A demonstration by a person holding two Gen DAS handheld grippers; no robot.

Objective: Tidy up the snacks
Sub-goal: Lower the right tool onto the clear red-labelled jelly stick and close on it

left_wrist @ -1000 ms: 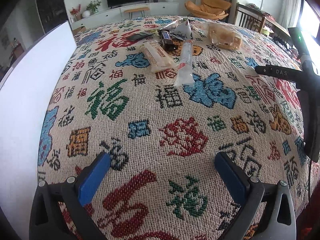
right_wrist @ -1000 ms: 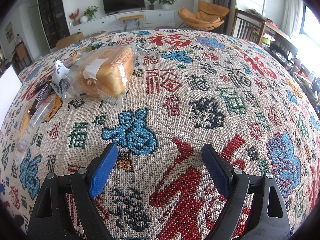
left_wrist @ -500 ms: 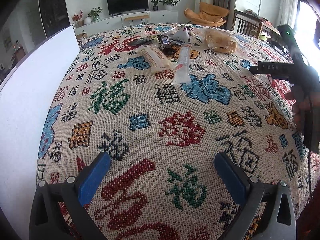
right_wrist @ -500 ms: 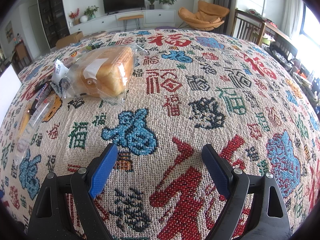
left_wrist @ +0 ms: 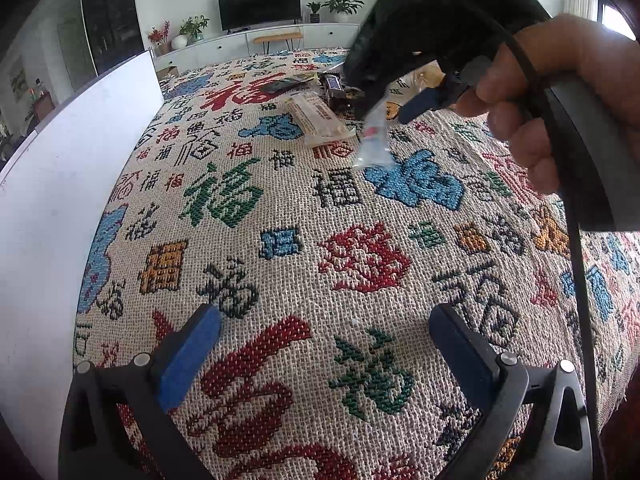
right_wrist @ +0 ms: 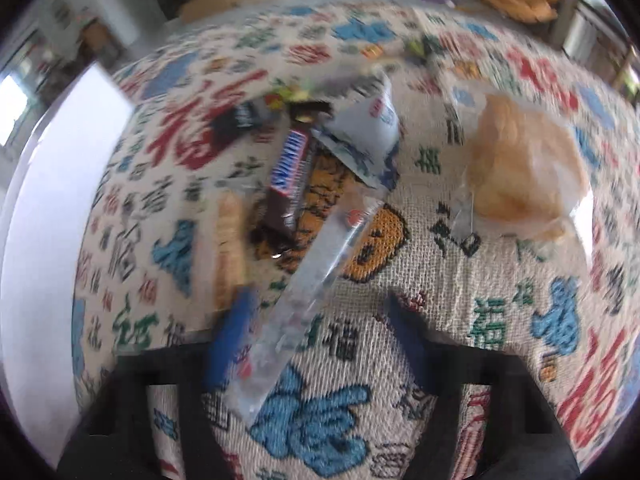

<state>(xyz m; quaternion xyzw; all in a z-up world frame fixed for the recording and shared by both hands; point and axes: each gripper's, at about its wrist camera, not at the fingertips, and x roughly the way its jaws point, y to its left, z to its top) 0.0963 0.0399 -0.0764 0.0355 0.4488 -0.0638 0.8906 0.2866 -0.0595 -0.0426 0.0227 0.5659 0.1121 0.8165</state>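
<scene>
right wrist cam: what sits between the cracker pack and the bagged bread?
The chocolate bar, the long clear packet and a pale pouch, on the patterned cloth.

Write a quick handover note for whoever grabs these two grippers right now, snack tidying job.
Left gripper: open, empty, over bare cloth.
Right gripper: jaws have just been closing, the long clear packet lies between them, but a grip is not certain.
Chocolate bar, wafer pack, silver pouch, bagged bread lie loose nearby.
Done: nothing sorted.
Left: every snack.
</scene>
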